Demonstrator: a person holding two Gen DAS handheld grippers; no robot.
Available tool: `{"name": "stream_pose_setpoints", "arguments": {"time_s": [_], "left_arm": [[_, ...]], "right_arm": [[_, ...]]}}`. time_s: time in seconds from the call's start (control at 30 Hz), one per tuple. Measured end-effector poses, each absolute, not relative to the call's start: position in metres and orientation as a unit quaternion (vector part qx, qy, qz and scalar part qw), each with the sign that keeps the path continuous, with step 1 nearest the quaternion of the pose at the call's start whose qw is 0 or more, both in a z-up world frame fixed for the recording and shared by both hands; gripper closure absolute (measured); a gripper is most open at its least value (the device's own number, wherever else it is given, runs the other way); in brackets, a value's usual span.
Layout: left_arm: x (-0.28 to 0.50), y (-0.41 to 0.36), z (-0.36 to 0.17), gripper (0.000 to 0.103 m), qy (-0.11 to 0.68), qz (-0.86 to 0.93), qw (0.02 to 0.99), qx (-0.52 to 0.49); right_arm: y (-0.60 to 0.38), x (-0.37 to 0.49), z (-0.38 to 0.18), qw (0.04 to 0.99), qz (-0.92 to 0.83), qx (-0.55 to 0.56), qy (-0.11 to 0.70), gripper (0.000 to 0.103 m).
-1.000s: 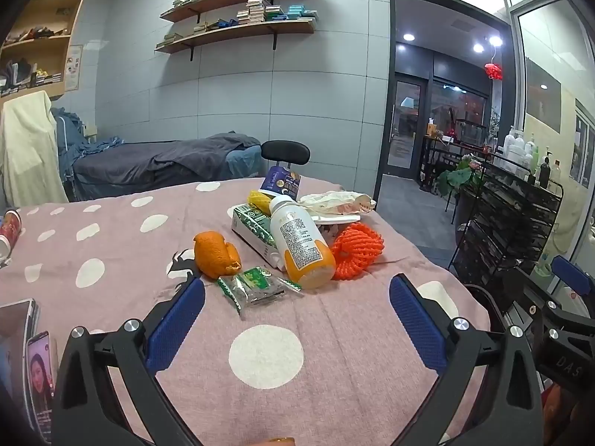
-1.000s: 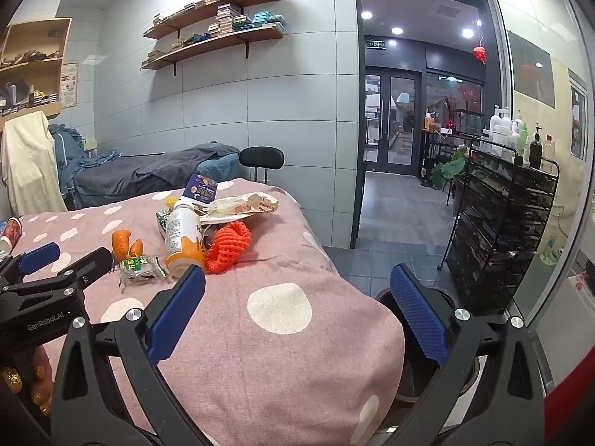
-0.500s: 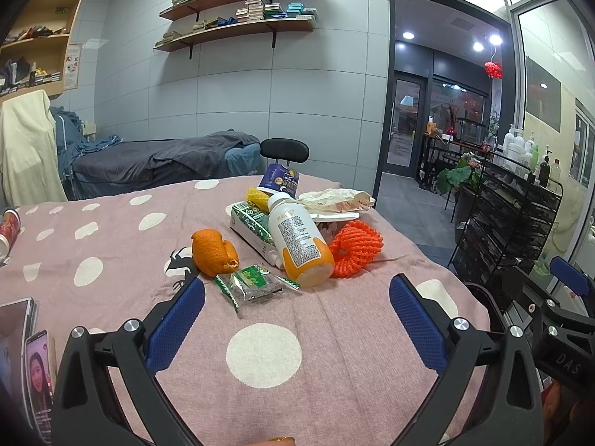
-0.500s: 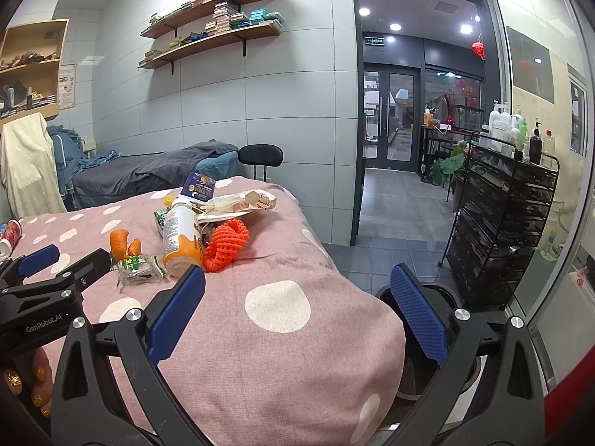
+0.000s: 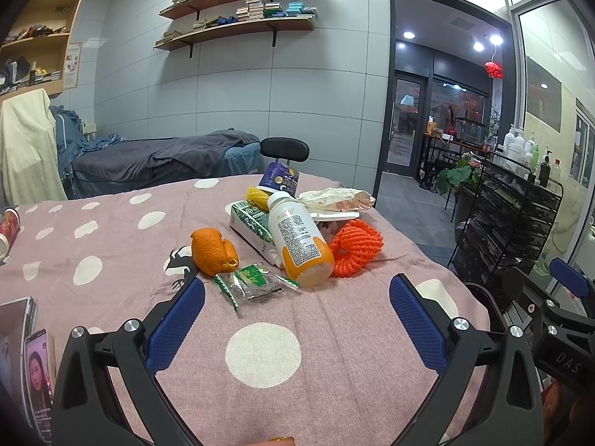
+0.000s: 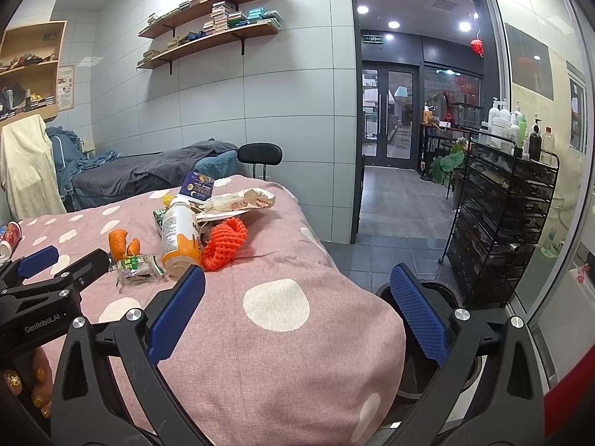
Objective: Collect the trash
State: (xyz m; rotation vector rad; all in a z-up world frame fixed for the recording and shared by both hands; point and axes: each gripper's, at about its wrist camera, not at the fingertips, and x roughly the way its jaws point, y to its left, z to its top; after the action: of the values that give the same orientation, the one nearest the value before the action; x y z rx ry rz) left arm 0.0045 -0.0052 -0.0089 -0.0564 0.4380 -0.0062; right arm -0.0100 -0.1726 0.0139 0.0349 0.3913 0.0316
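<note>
Trash heap, uncollected: bottle (image 5: pixel 299 239), orange peel (image 5: pixel 212 251), green sachet (image 5: pixel 251 283) and orange net (image 5: pixel 355 247) are clustered at twelve o'clock of the left gripper (image 5: pixel 296 314), spread wide and empty for approach, the right gripper (image 6: pixel 297 308) likewise released above the bin (image 6: pixel 438 297) at four o'clock.

Place: you're in a treatment or salon room.
Signs: massage bed (image 5: pixel 160 160) at 11 o'clock, bottle rack (image 6: pixel 505 208) at 2 o'clock, glass doors (image 6: pixel 388 119) at 1 o'clock.

Black chair (image 5: pixel 284 147) behind the polka-dot table (image 5: pixel 111 230); wire rack (image 6: pixel 505 223) right.
</note>
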Motion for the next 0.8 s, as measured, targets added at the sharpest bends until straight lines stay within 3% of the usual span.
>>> {"name": "stream_pose_setpoints", "arguments": {"time_s": [0.8], "left_arm": [[0.0046, -0.008, -0.0131, 0.005, 0.22, -0.004, 0.975, -0.027]], "right_arm": [[-0.1724, -0.0094, 0.0131, 0.98, 0.016, 0.018, 0.195, 0.005]]}}
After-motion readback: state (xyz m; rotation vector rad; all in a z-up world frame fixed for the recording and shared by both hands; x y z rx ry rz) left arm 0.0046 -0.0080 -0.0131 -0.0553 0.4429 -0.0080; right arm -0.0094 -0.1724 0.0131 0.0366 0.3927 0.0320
